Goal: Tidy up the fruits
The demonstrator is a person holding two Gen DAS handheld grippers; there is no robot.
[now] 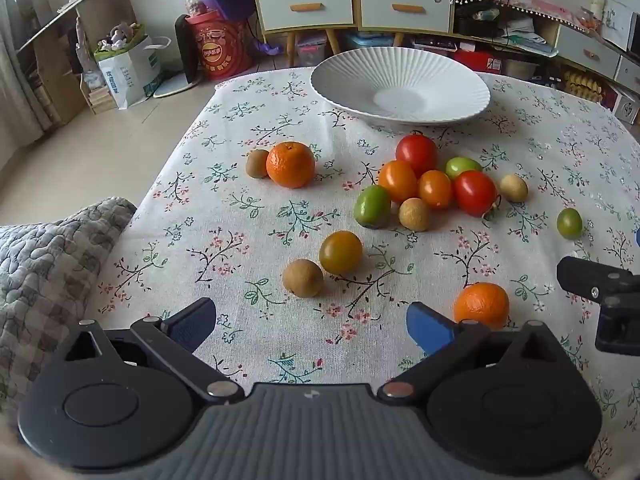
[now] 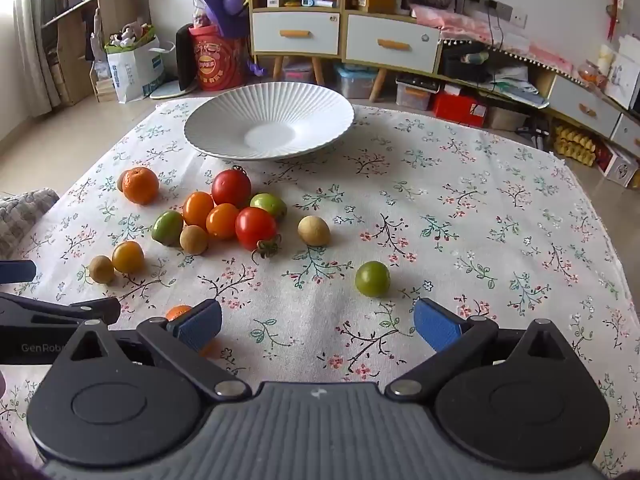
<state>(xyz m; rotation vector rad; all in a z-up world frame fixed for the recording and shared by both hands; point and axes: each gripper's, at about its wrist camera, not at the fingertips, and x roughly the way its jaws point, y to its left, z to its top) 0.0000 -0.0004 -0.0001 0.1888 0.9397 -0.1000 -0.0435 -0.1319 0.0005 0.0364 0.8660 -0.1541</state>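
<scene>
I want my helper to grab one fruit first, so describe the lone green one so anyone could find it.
Start at the white plate at the far end of the flowered tablecloth. Come toward the near edge, past the tight pile of red, orange and green fruit. The green fruit sits alone, just ahead of the open right gripper; unlike the other green ones, it touches nothing.

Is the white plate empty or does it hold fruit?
Empty: the white plate shows only its bare ribbed surface in both views.
</scene>
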